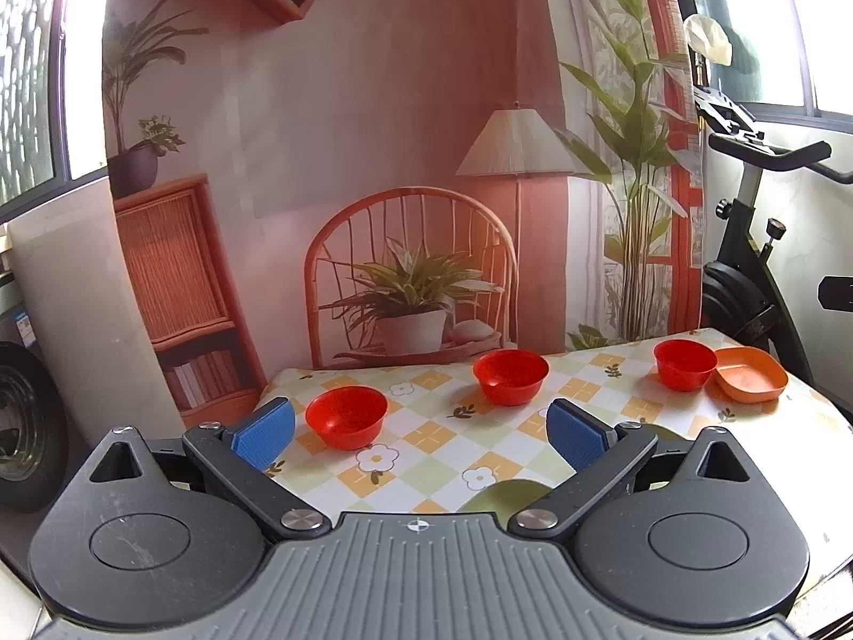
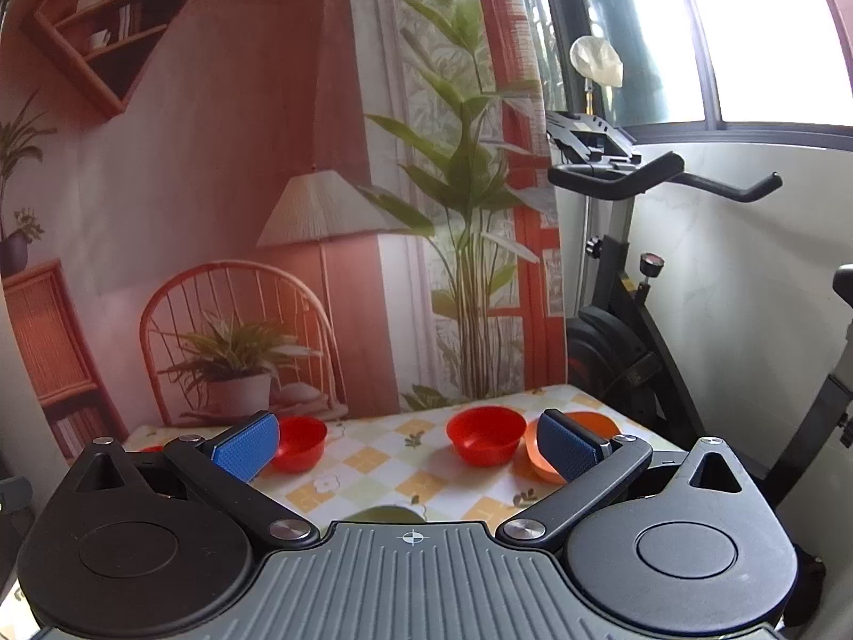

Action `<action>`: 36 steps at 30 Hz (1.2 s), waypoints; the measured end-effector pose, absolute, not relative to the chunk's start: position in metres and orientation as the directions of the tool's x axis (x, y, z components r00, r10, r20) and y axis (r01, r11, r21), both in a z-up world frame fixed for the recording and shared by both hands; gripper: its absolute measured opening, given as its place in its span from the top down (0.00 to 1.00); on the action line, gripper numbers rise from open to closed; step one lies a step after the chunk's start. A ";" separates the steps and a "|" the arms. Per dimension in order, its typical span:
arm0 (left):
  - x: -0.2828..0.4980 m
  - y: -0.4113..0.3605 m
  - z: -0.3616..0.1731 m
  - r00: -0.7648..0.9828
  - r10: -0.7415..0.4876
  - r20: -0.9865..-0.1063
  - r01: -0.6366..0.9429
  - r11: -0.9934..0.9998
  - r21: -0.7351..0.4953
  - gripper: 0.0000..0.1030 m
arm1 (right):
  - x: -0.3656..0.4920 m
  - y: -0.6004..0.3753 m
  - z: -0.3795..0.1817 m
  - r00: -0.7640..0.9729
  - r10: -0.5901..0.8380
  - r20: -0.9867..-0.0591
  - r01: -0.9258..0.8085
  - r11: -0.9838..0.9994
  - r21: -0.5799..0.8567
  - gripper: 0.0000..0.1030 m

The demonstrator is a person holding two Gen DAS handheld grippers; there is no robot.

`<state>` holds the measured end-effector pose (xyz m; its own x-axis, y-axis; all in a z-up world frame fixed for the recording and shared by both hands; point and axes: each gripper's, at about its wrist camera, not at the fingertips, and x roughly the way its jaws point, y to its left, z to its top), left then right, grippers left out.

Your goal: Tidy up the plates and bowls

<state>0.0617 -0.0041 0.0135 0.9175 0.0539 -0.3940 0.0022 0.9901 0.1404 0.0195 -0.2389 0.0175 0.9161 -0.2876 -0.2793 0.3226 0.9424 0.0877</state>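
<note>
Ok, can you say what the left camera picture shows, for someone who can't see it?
Three red bowls sit spaced along a flowery checked table, the rightmost touching an orange dish. The open left hand-held gripper hovers in front, holding nothing.

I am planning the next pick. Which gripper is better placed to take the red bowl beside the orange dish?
Probably the right gripper: open, the bowl lies between its fingers' line.

Three red bowls (image 1: 346,416) (image 1: 511,376) (image 1: 685,371) and an orange dish (image 1: 751,373) sit on the worktop's cloth (image 1: 426,437), checked yellow, green and white with flowers; claw pads (image 1: 265,432) are blue.
</note>
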 end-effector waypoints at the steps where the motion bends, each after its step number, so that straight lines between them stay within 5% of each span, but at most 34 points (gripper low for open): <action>1: 0.068 -0.003 0.015 0.917 0.045 -0.397 0.007 0.992 0.128 0.02 | 0.023 -0.242 0.019 0.922 -0.277 -0.272 0.312 0.945 0.095 0.00; 13: 0.144 -0.026 0.003 0.899 -0.031 -0.437 0.071 0.995 0.075 0.15 | 0.093 -0.277 0.012 0.916 -0.314 -0.251 0.346 0.934 0.093 0.00; 36: 0.254 -0.075 -0.097 0.755 -0.143 -0.639 0.192 0.981 0.007 0.24 | 0.164 -0.348 -0.113 0.788 -0.296 -0.539 0.448 0.877 0.174 0.04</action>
<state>0.2542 -0.0753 -0.0970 0.7555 -0.1433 -0.6393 0.1920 0.9814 0.0069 0.1637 -0.3476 -0.1130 0.7885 -0.2958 -0.5393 0.4480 0.8769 0.1741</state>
